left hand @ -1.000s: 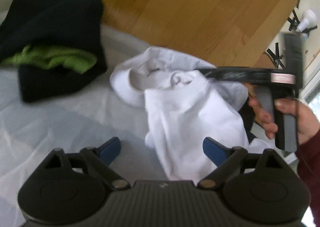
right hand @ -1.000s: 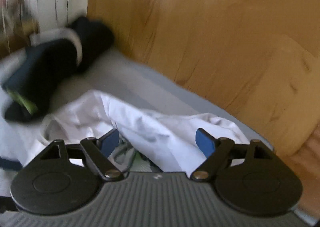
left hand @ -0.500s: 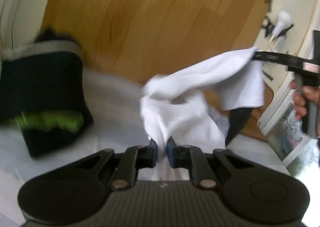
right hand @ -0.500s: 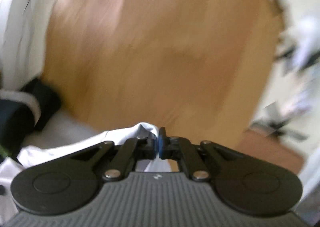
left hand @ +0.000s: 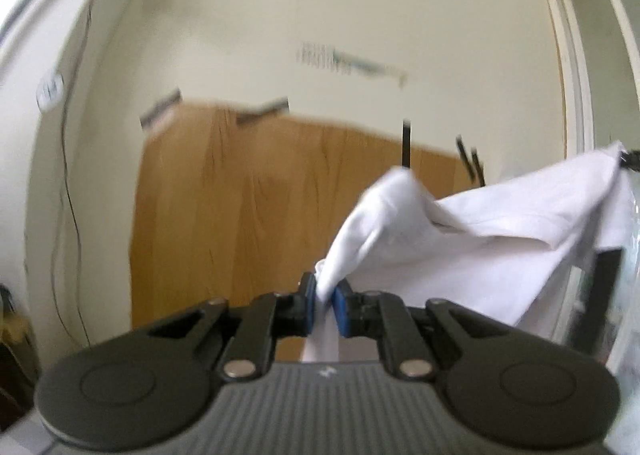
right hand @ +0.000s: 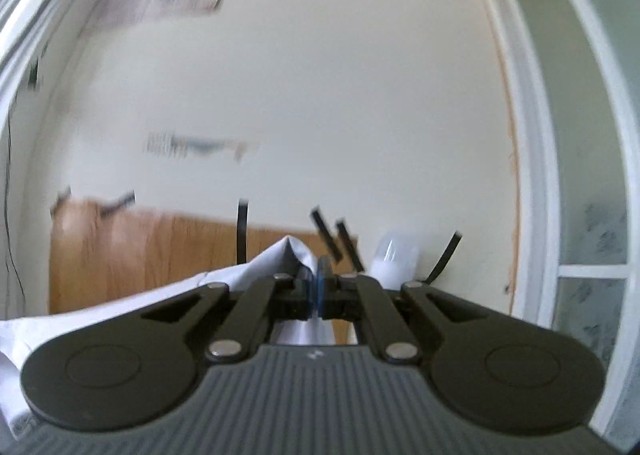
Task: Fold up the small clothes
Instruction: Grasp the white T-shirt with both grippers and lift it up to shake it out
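Note:
A small white garment (left hand: 480,239) hangs in the air, stretched between both grippers. My left gripper (left hand: 325,307) is shut on one bunched edge of it; the cloth rises to the right, where the tip of the right gripper (left hand: 628,159) pinches its far corner. In the right wrist view, my right gripper (right hand: 316,291) is shut on a corner of the white garment (right hand: 264,267), which trails down to the left. Both cameras point up at the wall; the work surface is out of view.
A wooden headboard panel (left hand: 240,223) stands against a cream wall (right hand: 320,95). A white door frame with frosted glass (right hand: 592,239) is at the right. A thin cable (left hand: 68,191) hangs down the wall at the left. A white lamp (right hand: 394,255) sits by the frame.
Both grippers have closed on the white garment and lifted it off the bed. The views have tilted up from the bed and dark clothes pile to the wall.

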{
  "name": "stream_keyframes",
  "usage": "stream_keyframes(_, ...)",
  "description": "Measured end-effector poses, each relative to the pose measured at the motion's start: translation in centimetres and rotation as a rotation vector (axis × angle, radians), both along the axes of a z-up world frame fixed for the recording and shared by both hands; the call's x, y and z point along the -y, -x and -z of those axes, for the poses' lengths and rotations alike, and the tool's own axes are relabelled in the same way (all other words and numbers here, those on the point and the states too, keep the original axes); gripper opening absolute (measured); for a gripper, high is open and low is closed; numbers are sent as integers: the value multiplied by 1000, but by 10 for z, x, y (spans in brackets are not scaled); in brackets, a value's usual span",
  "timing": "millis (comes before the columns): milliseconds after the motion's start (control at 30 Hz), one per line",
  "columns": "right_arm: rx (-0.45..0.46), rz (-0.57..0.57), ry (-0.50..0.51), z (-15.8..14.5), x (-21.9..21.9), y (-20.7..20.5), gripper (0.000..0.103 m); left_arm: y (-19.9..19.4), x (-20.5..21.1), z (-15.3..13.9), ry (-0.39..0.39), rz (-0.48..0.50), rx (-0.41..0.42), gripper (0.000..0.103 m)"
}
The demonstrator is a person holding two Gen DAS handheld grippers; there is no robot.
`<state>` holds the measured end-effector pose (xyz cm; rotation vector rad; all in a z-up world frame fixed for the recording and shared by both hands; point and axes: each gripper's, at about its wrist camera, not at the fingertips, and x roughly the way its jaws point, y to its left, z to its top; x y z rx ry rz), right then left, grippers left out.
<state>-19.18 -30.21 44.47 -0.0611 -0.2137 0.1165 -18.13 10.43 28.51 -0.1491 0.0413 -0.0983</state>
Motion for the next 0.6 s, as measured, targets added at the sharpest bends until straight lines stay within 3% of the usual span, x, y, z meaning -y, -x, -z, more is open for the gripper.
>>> stream_keyframes(67,19,-34,-25,-13,13,2,5,20,-3,-18,-2,-24,53,10)
stream_keyframes(167,69,-25,-28,-20,6,43,5,37,4,-45,-17,-48,136,10)
stream_keyframes(300,104,-2,-48,-35,6,77,5,61,15,-84,-89,-43,192,11)
stream_keyframes(467,82,66,-64,-31,9,79,5,51,29,-121,-207,-7,117,18)
stream_keyframes(600,-35,114,-96,10,10,37,5,-5,50,-98,-300,-51,-12,32)
